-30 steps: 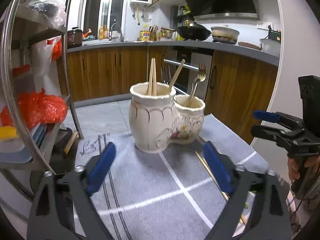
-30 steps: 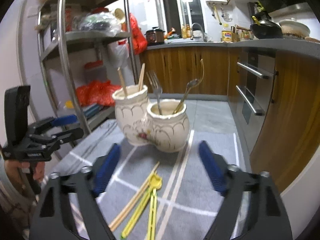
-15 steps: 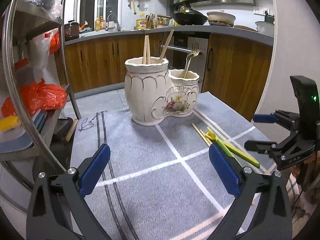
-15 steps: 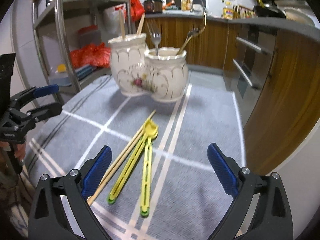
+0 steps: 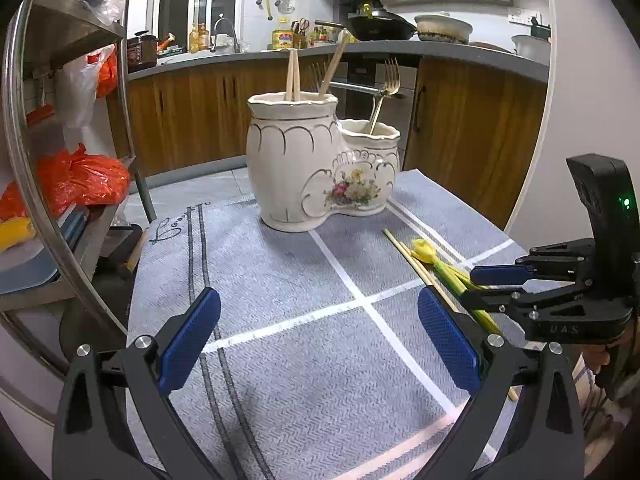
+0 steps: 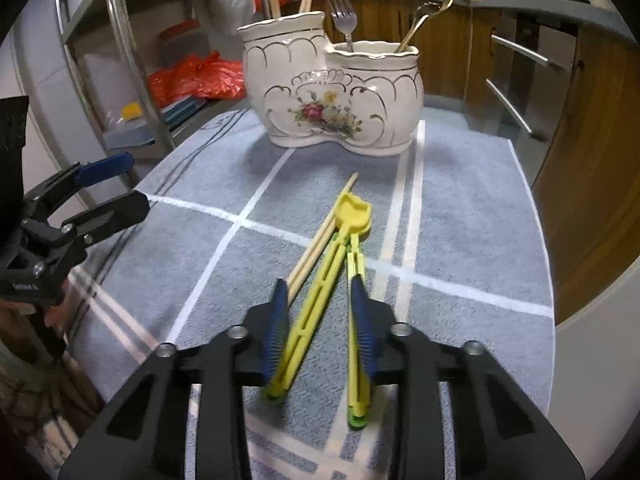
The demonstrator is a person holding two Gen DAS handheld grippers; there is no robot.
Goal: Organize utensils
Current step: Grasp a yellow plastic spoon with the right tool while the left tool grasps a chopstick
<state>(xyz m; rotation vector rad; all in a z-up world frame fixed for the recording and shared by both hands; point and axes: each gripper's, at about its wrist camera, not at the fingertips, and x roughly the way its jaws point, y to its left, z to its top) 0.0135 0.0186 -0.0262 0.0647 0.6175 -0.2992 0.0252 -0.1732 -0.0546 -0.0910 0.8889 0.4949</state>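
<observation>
A white double ceramic holder (image 5: 320, 176) (image 6: 332, 96) stands at the far side of the grey cloth; it holds wooden chopsticks (image 5: 293, 76) and forks (image 6: 343, 12). Yellow training chopsticks (image 6: 324, 280) (image 5: 448, 268) and a wooden chopstick pair (image 6: 320, 236) (image 5: 416, 264) lie flat on the cloth. My right gripper (image 6: 322, 324) is low over the yellow chopsticks, its pads (image 6: 362, 320) narrowed around both legs, seemingly touching them. My left gripper (image 5: 318, 340) is wide open and empty above the cloth's near part.
A metal shelf rack (image 5: 60, 152) with orange bags (image 5: 80, 180) stands on the left. Wooden kitchen cabinets (image 5: 472, 136) and an oven lie behind. The cloth's right edge (image 6: 532, 216) drops off towards the cabinets.
My right gripper has dropped towards the yellow chopsticks and its jaws have narrowed around them. My left gripper has drawn back a little from the holder and stays open.
</observation>
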